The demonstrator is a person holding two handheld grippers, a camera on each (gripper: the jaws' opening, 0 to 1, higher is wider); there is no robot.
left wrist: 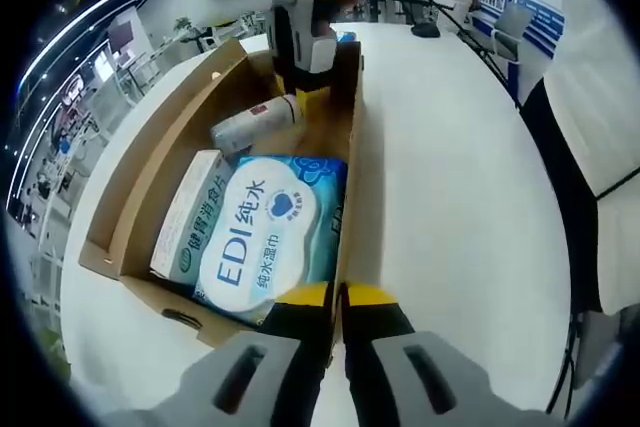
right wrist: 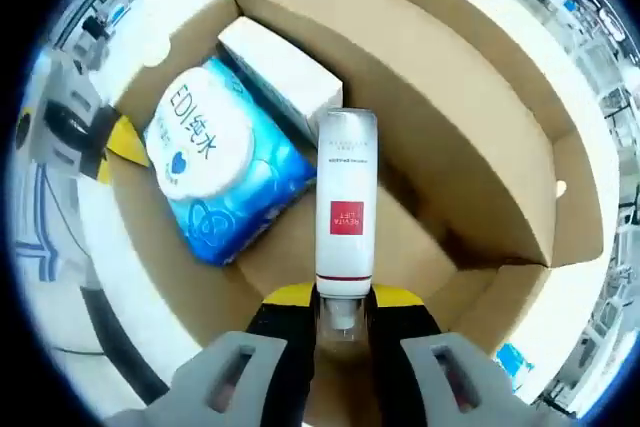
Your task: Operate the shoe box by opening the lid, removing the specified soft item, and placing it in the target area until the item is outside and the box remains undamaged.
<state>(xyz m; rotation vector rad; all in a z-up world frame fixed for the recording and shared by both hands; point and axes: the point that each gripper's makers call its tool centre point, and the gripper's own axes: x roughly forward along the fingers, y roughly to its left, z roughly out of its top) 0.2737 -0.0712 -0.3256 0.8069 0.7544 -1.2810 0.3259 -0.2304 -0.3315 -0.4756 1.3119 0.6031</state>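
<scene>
Inside the box: right gripper [right wrist: 343, 309] is clamping the cap end of the white tube [right wrist: 345, 205].
Left gripper [left wrist: 338, 299]: jaws are pinching the shoe box [left wrist: 350, 147] wall, steadying it.
Wipes pack [left wrist: 268, 229]: lying just left of the tube.
Advice: lifting straight up, clear of the cardboard.

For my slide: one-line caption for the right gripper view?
Right hand-held gripper grips a white tube inside the open shoe box.

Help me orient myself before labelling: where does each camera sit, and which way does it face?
Left gripper view: rides the left gripper, at the cardboard box's near wall, looking along it; the right gripper reaches in opposite.
Right gripper view: rides the right gripper, looking down into the box at the white tube between its jaws.
Shared: wet-wipes pack, white carton, tube.
</scene>
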